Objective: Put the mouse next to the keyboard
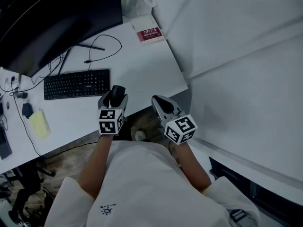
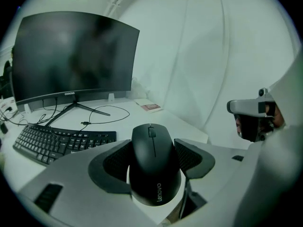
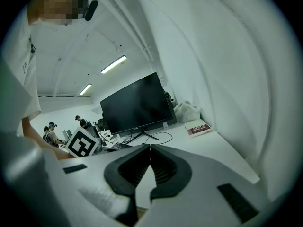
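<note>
A black Lenovo mouse [image 2: 154, 162] sits between the pads of my left gripper [image 2: 152, 159], which is shut on it. In the head view that left gripper [image 1: 115, 96] holds the mouse [image 1: 118, 91] just over the white desk's front edge, a little right of and nearer than the black keyboard [image 1: 77, 83]. The keyboard [image 2: 57, 142] lies ahead to the left in the left gripper view. My right gripper [image 1: 158, 103] hangs off the desk's front right corner; its jaws meet at the tips with nothing between them [image 3: 147, 148].
A large black curved monitor [image 1: 52, 18] stands behind the keyboard, with a looping cable [image 1: 106, 48] beside its stand. A red and white booklet [image 1: 149, 34] lies at the desk's far right corner. A yellow pad [image 1: 39, 123] sits left of the keyboard. White wall panels rise on the right.
</note>
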Demonstrator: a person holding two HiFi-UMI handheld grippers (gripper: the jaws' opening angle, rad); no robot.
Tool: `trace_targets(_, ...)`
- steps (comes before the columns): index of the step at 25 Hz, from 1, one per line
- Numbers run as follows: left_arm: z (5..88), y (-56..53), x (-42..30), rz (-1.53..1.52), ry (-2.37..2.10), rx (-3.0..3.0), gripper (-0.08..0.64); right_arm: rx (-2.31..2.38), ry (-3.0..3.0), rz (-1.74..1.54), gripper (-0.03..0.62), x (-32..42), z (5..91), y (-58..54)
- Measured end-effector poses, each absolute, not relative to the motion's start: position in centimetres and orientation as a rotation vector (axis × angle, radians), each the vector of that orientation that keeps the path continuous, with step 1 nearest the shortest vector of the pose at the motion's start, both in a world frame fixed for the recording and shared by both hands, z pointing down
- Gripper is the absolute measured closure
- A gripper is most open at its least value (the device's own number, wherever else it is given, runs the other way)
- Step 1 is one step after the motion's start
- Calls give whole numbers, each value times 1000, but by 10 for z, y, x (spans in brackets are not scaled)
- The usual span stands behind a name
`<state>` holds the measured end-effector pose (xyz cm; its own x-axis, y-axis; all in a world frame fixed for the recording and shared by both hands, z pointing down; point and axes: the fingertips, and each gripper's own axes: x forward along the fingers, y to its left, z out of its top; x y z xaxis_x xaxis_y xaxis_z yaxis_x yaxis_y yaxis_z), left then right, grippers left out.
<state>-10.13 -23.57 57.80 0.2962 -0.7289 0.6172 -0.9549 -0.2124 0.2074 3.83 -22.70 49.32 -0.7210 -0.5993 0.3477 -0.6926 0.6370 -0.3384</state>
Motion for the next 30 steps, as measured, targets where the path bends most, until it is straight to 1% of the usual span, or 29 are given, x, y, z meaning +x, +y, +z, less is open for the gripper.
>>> trace_targets(17, 646, -287, -101, 593, -1473, 1883, 267, 1070, -2545, 753, 574, 28, 530, -250)
trace_targets(30, 674, -307, -103, 616, -1519, 1773, 267, 1090, -2495, 807, 574, 30, 544, -250)
